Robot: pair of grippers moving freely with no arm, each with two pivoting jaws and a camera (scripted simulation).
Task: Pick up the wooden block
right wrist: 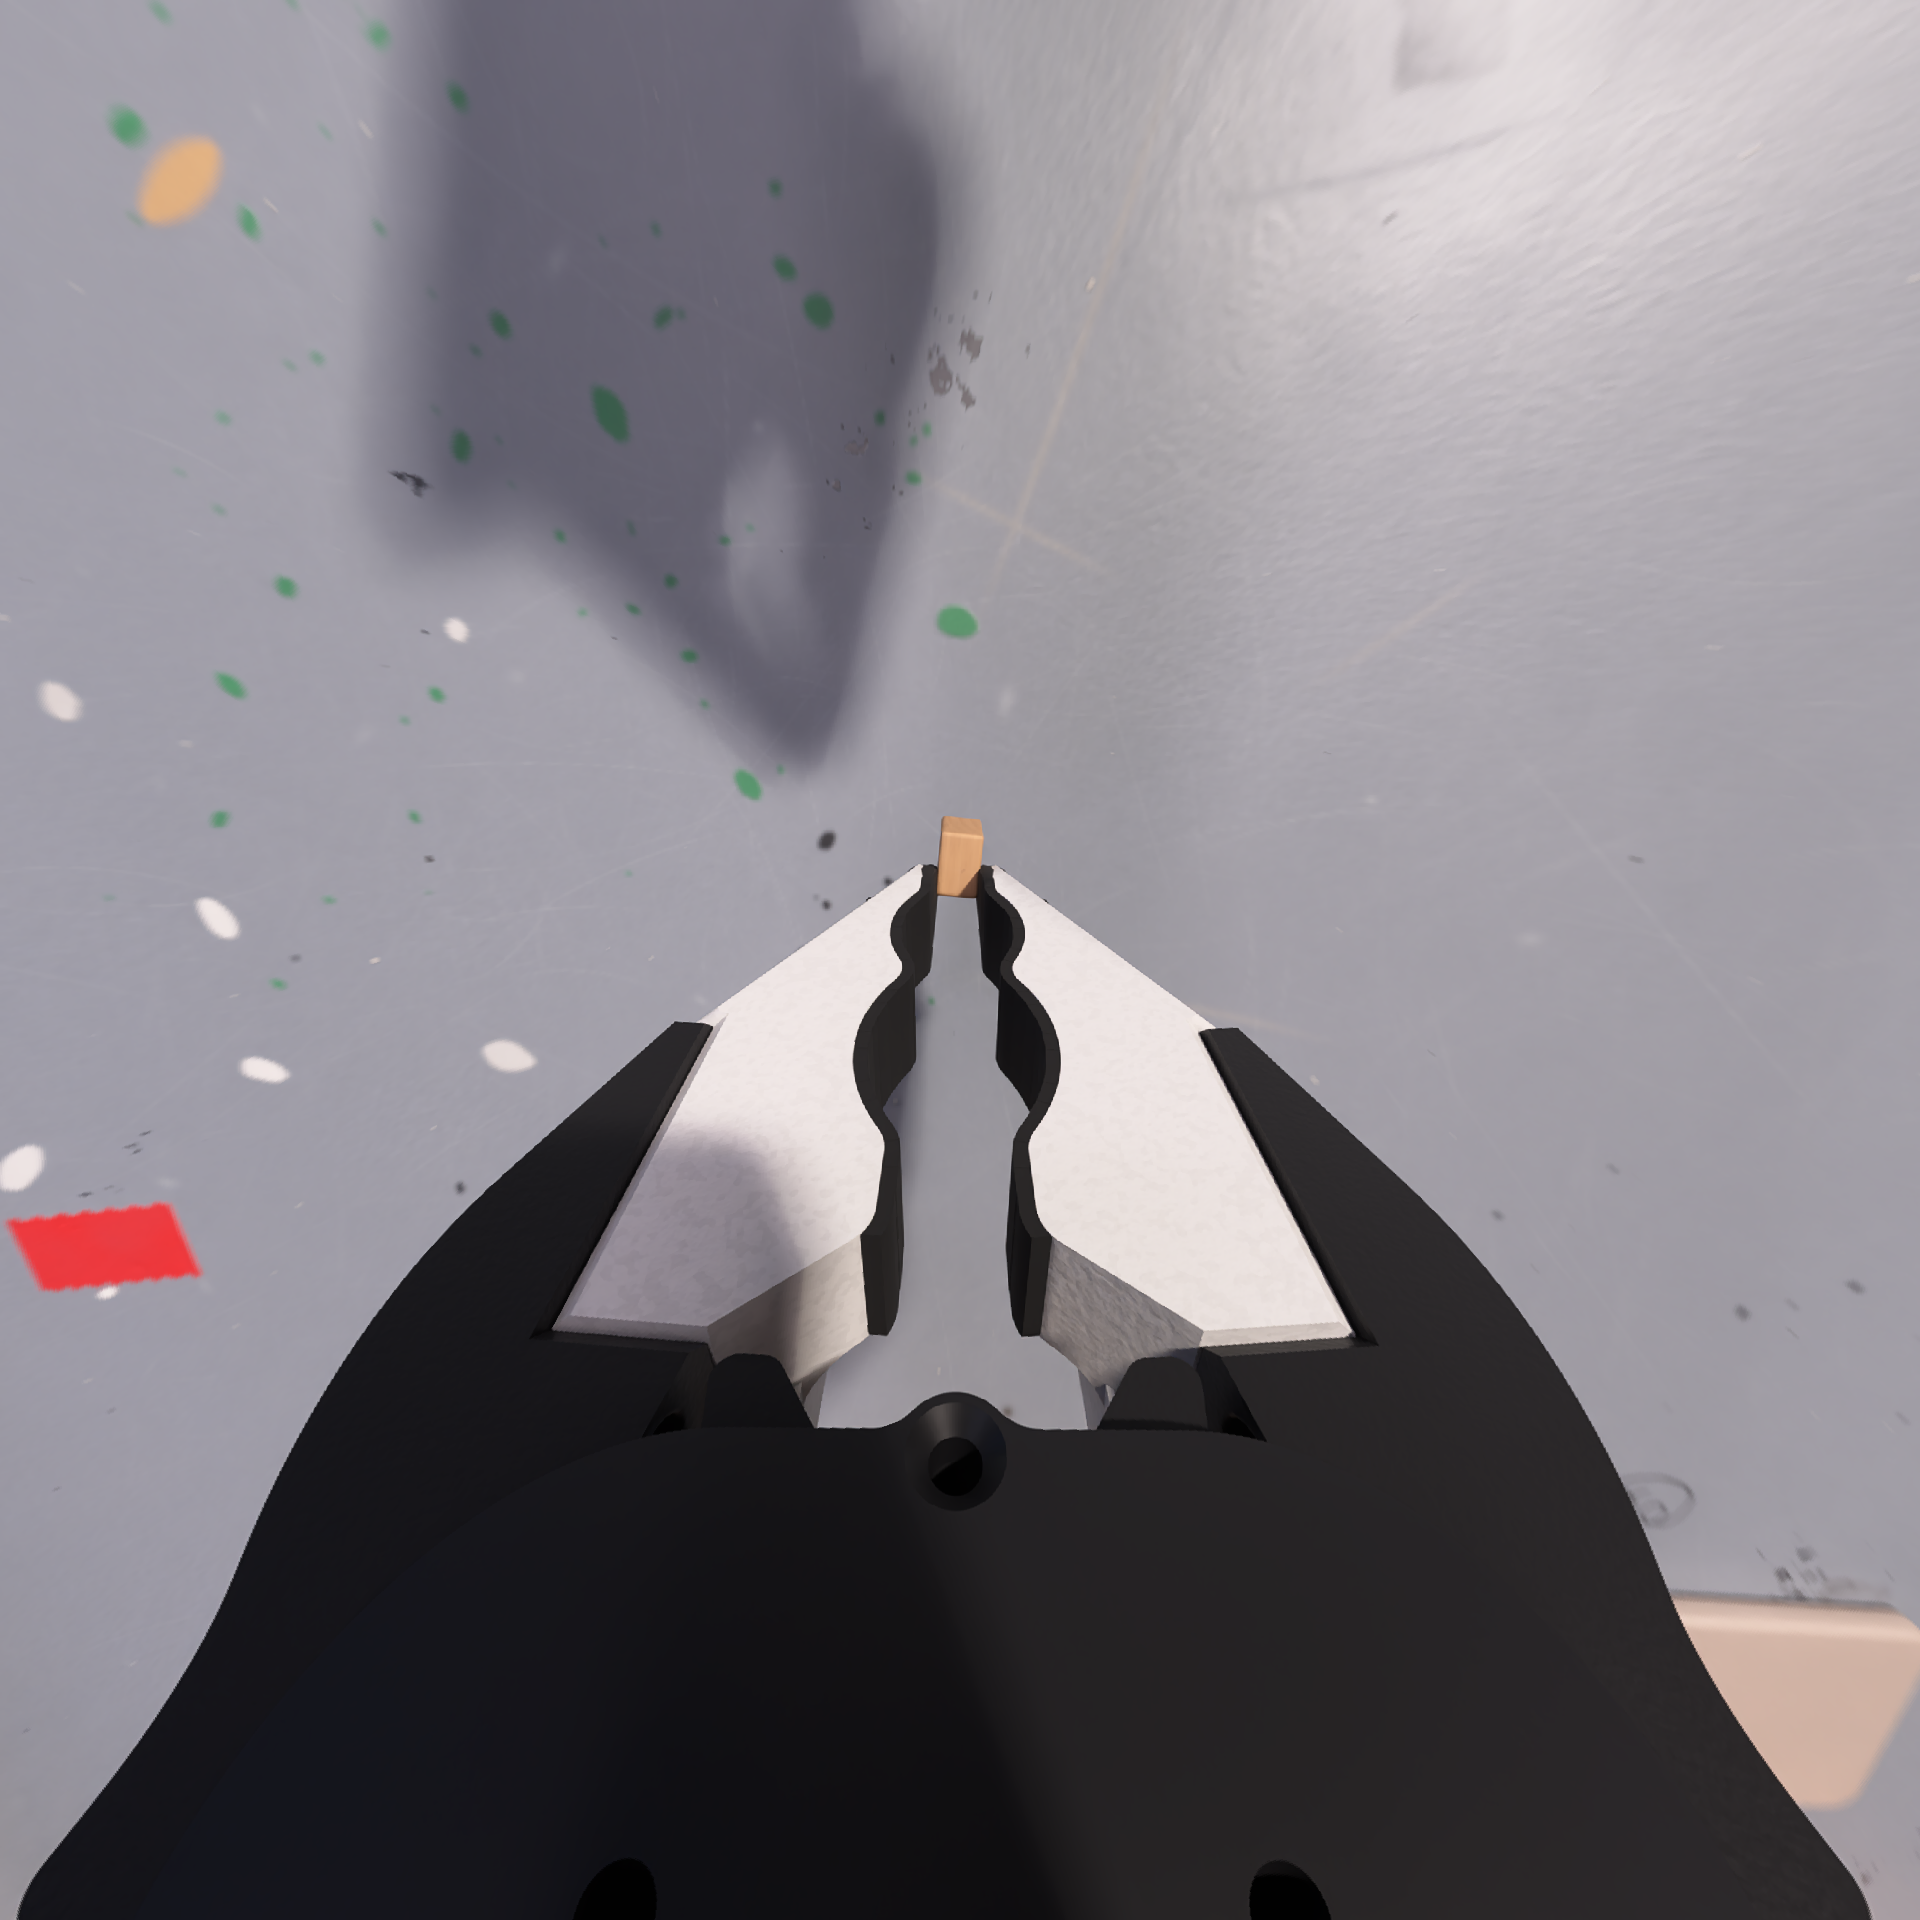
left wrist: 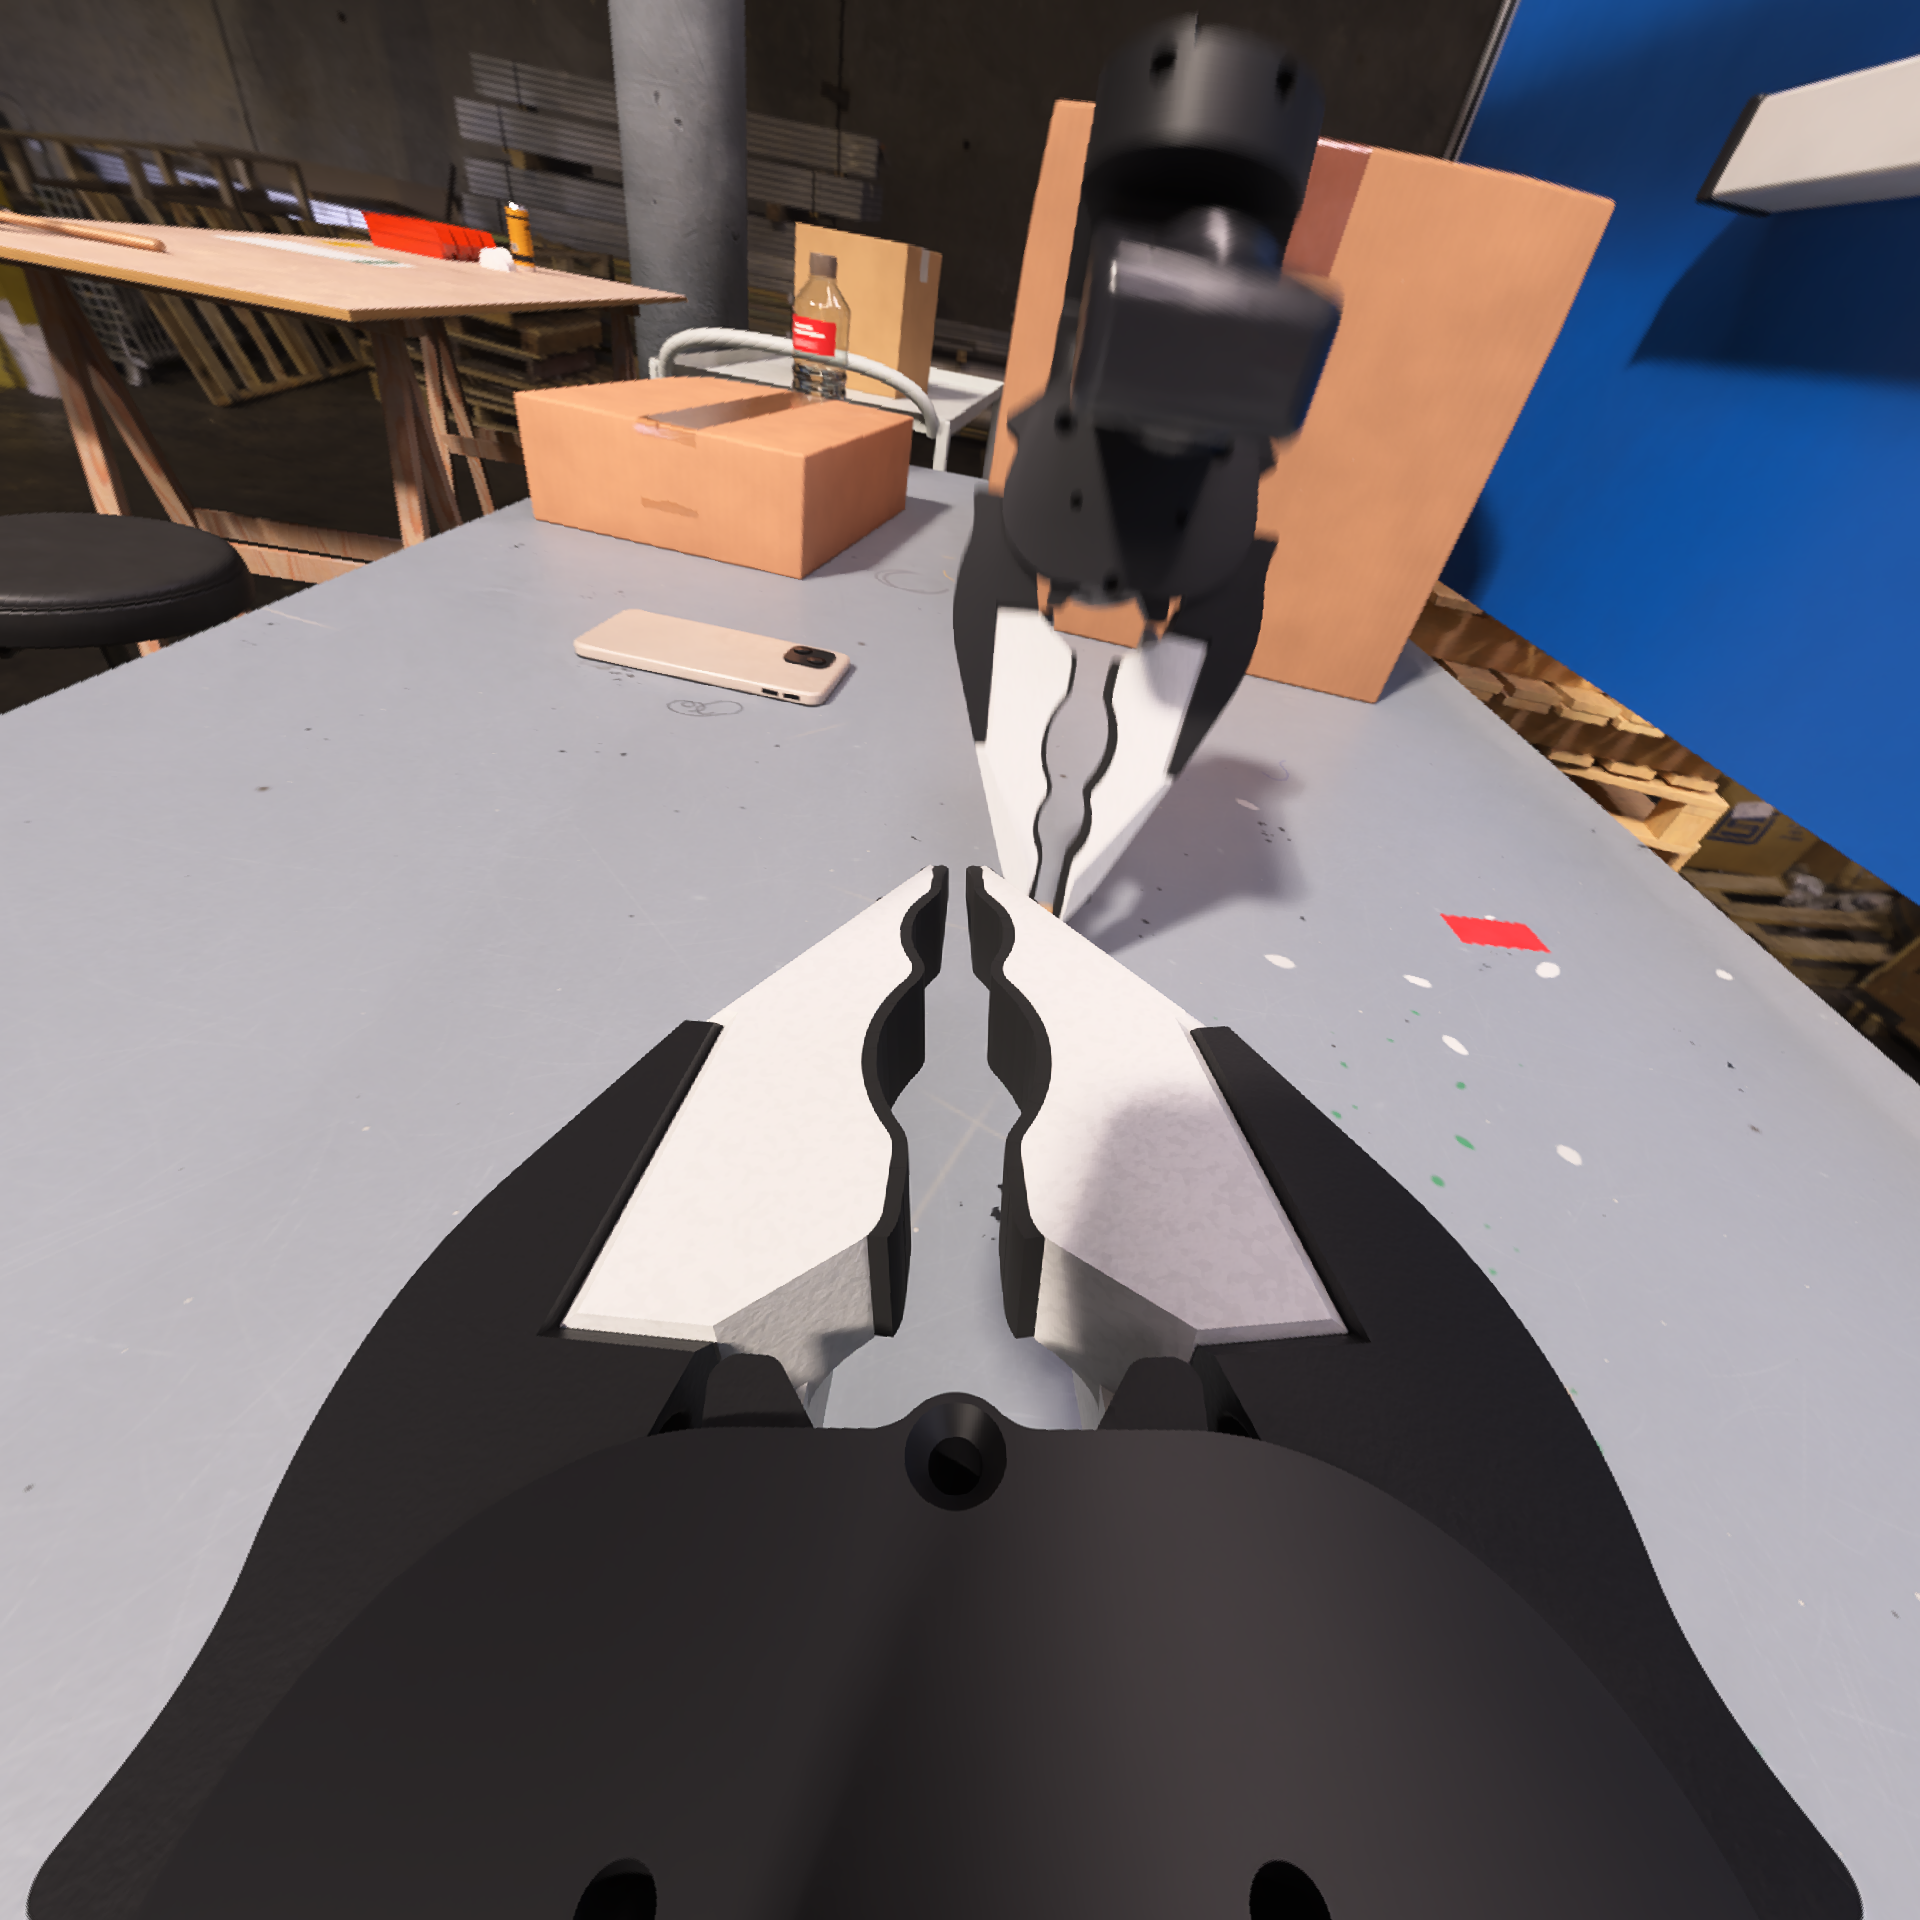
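A small tan wooden block (right wrist: 960, 852) is pinched between the tips of my right gripper (right wrist: 954, 881), which is shut on it and points down at the grey table (right wrist: 1455, 623). The block is close to the surface; I cannot tell whether it touches. In the left wrist view the right gripper (left wrist: 1051, 902) hangs tip-down just beyond my left gripper (left wrist: 957, 881), and the block is almost hidden there. My left gripper is shut and empty, low over the table.
A beige phone (left wrist: 717, 655) lies ahead on the left, with a low cardboard box (left wrist: 717, 468) and a bottle (left wrist: 821, 327) behind it. A tall cardboard box (left wrist: 1434, 416) stands behind the right gripper. A red patch (left wrist: 1494, 932) marks the table near its right edge.
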